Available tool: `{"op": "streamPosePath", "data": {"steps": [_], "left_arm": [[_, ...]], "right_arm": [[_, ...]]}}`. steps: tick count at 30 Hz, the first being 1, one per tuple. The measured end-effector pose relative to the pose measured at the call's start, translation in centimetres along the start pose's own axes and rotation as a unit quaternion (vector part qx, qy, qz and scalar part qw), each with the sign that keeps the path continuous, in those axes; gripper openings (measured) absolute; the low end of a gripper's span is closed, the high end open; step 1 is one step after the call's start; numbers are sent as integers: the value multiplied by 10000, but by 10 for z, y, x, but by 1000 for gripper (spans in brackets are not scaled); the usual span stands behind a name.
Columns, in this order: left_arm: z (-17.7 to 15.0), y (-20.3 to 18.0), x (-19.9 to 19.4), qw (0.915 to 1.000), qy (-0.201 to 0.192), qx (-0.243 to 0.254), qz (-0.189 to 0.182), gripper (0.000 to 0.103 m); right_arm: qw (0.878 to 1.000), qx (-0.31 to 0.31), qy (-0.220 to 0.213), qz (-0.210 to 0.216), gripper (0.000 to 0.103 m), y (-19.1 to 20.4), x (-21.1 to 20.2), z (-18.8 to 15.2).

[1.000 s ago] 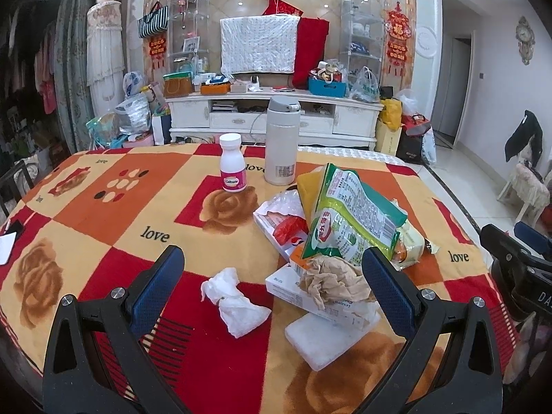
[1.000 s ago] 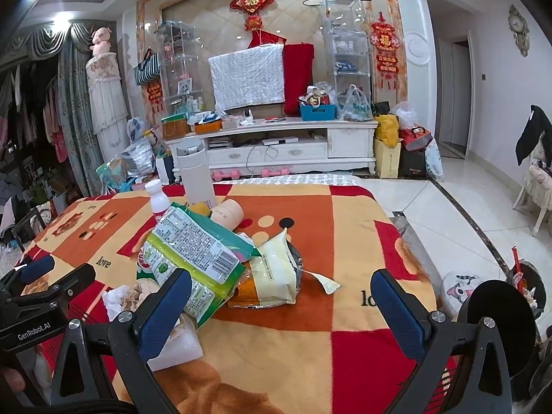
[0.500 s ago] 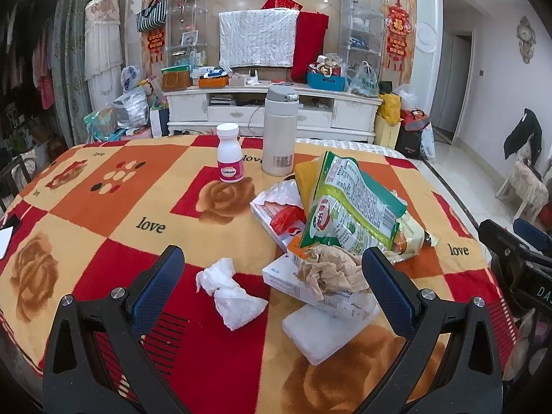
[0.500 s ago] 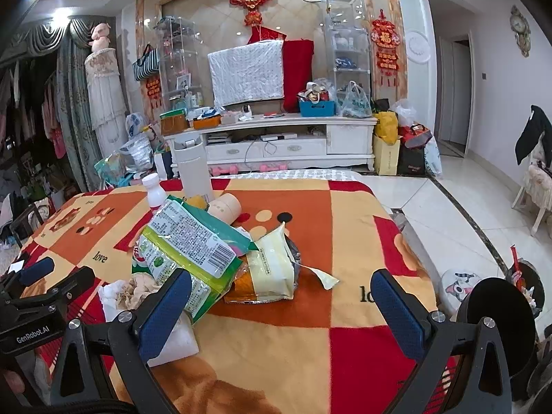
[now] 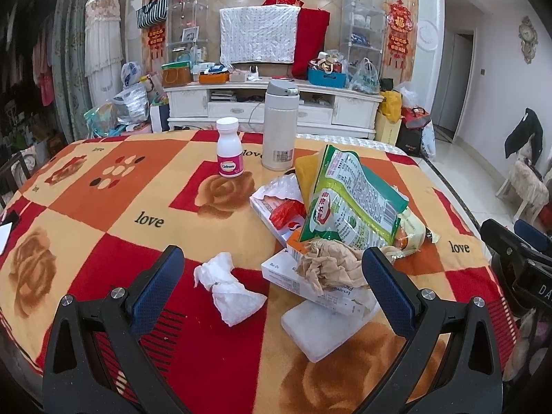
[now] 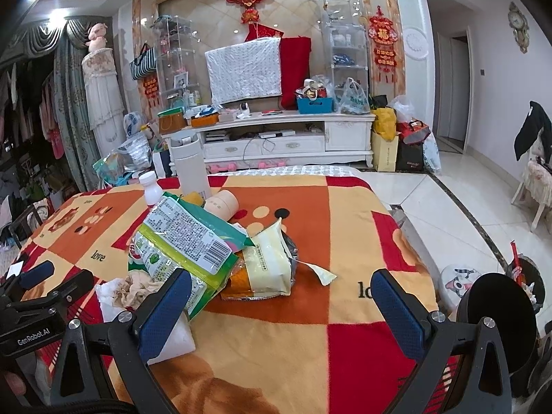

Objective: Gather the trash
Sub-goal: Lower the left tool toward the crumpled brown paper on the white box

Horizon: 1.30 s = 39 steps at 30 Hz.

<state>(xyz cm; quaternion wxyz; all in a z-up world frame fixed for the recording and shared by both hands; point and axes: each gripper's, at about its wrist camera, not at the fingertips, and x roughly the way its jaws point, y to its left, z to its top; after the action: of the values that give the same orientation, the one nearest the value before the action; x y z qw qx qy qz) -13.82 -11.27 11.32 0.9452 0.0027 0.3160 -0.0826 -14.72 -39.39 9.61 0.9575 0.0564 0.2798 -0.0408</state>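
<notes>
A heap of trash lies on the patterned tablecloth (image 5: 103, 207): a green snack bag (image 5: 352, 203), a crumpled brown paper (image 5: 331, 265) on a white box (image 5: 310, 286), a white foam block (image 5: 321, 327) and a crumpled white tissue (image 5: 231, 286). My left gripper (image 5: 272, 286) is open and empty, its fingers either side of the tissue and the brown paper, just short of them. My right gripper (image 6: 279, 307) is open and empty, near the green bag (image 6: 183, 238) and a yellow wrapper (image 6: 265, 262). A black trash bin (image 6: 496, 314) stands at the table's right edge.
A white thermos (image 5: 279, 127) and a pink-labelled pill bottle (image 5: 229, 148) stand upright at the far side of the table. A cardboard tube (image 6: 220, 203) lies behind the bag. A TV cabinet (image 6: 286, 138) stands beyond. Tiled floor lies to the right.
My left gripper has moved slightly forward toward the tissue and brown paper. My right gripper has edged a little closer to the heap. Both stayed open.
</notes>
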Motion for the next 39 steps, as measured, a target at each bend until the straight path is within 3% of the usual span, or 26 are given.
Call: {"op": "streamPosePath", "data": {"steps": [39], "left_arm": [[-8, 1, 2, 9999, 149, 18, -38, 102]], "right_arm": [[9997, -62, 244, 33, 103, 2, 8, -11]]}}
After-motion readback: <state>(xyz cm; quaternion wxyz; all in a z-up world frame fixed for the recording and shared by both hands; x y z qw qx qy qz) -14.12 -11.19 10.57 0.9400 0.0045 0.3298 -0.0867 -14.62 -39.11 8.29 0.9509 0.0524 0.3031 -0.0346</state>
